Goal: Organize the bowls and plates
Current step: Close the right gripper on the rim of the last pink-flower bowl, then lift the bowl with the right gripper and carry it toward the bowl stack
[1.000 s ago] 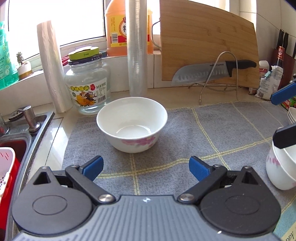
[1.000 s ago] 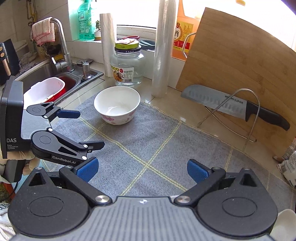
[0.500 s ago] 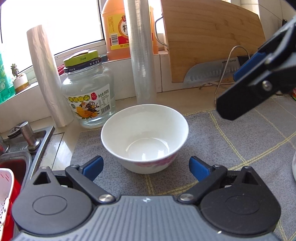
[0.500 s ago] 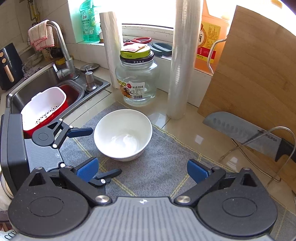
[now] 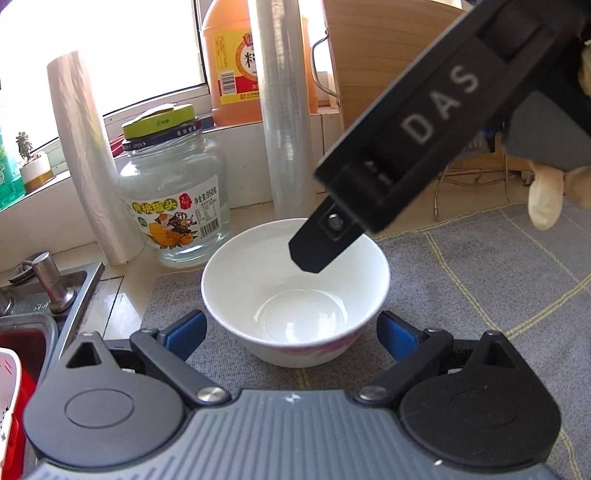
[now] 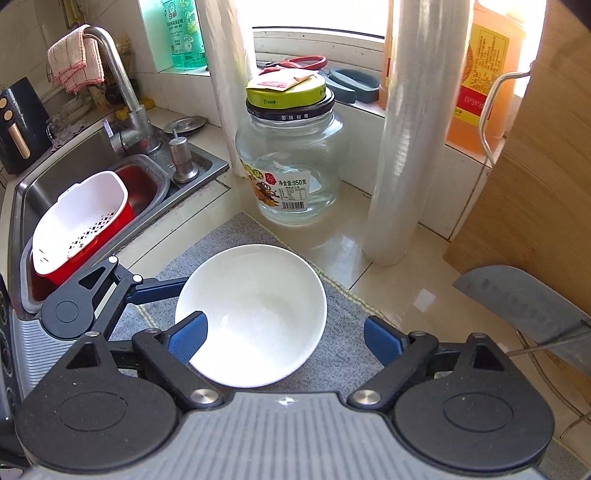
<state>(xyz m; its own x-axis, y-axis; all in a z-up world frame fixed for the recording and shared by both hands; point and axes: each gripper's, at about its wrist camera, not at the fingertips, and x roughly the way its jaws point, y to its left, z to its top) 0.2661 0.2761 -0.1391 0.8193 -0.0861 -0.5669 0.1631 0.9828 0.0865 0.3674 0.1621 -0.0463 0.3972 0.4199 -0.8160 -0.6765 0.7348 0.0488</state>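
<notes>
You are bringing both tongs to one white bowl (image 5: 295, 295) sitting upright on the grey mat (image 5: 480, 280). Your left gripper (image 5: 291, 334) is standing released, its blue pads (image 5: 184, 332) flanking the bowl's lower sides; whether they are touching the wall, I cannot tell. The bowl is showing a pink flower print low on its near side.

Your right gripper (image 6: 284, 338) is coming over the same bowl from above, jaws closing, the bowl between them and not yet clenched: the left pad (image 6: 188, 338) is overlapping the rim, while the right pad is standing clear of it. From the left wrist camera, its black body is reading "DAS" in white letters.

Just beyond the bowl, past your fingertips, a glass jar (image 6: 291, 162) with a green lid is standing; its label is showing Chinese characters and "950". Behind it, an orange bottle (image 5: 236, 66) is wearing a yellow label with red Chinese writing. A green bottle (image 6: 184, 33) is standing further left on the sill.
</notes>
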